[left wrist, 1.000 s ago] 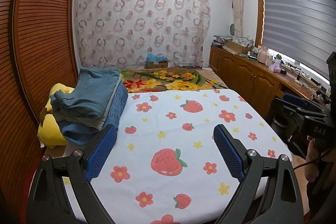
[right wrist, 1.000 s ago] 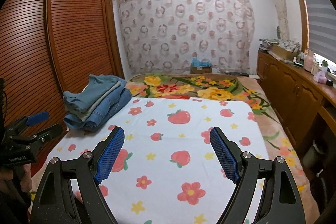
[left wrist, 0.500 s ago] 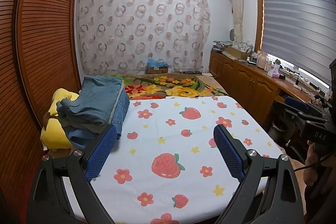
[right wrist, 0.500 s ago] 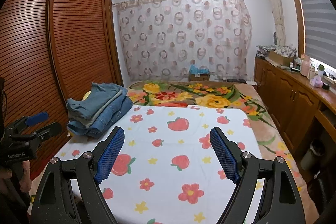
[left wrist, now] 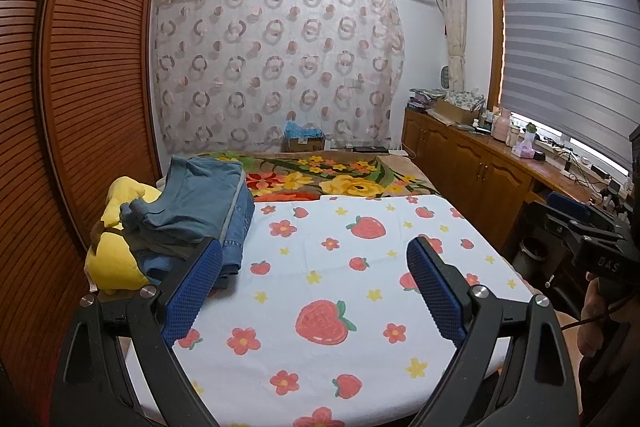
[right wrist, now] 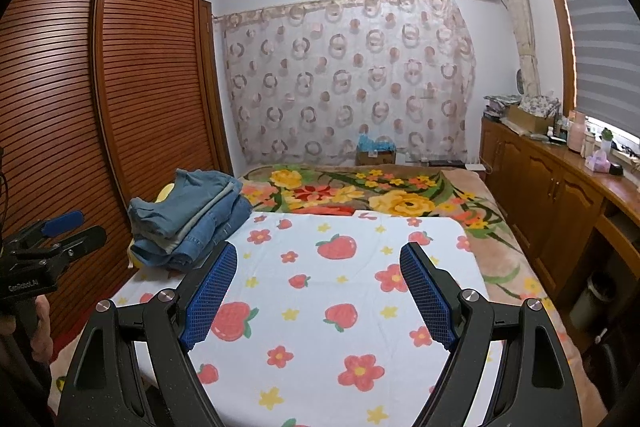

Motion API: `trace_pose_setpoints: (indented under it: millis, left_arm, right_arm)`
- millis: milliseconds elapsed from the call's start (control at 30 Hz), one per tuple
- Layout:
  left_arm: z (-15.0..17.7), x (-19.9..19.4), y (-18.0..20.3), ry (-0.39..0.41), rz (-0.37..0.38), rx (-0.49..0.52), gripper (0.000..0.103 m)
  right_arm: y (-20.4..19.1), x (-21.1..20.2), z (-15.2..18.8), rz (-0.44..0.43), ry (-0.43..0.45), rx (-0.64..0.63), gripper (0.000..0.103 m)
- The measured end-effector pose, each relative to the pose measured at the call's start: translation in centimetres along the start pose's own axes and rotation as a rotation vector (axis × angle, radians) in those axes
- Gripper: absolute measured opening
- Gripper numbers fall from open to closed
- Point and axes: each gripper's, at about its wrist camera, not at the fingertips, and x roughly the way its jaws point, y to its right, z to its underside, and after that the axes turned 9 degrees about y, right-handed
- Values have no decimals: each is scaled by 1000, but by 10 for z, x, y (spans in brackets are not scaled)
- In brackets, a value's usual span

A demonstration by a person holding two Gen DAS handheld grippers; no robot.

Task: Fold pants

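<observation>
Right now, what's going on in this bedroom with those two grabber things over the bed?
A person holds a two-finger gripper in each hand above the strawberry-print sheet on the bed. The left gripper and right gripper are both open and hold nothing. The folded jeans sit stacked at the bed's left edge, partly on a yellow cushion, near the wardrobe. No pants lie spread on the sheet, and neither gripper touches the stack.

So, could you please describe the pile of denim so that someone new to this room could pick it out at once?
Start at the big slatted wooden wardrobe along the left wall, then look down to the bed's near-left edge beside it. There the denim pile sits at the corner of the strawberry-print sheet, stacked on something yellow. It is the only plain blue fabric among the bed's bright floral prints.
</observation>
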Motion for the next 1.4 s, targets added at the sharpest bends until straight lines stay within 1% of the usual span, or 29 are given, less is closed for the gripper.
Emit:
trace_pose_setpoints:
  millis: [1400]
  left_arm:
    - [0,-1,0,-2,0,1,94]
  right_arm:
    - [1,2,2,4,-4,0,85]
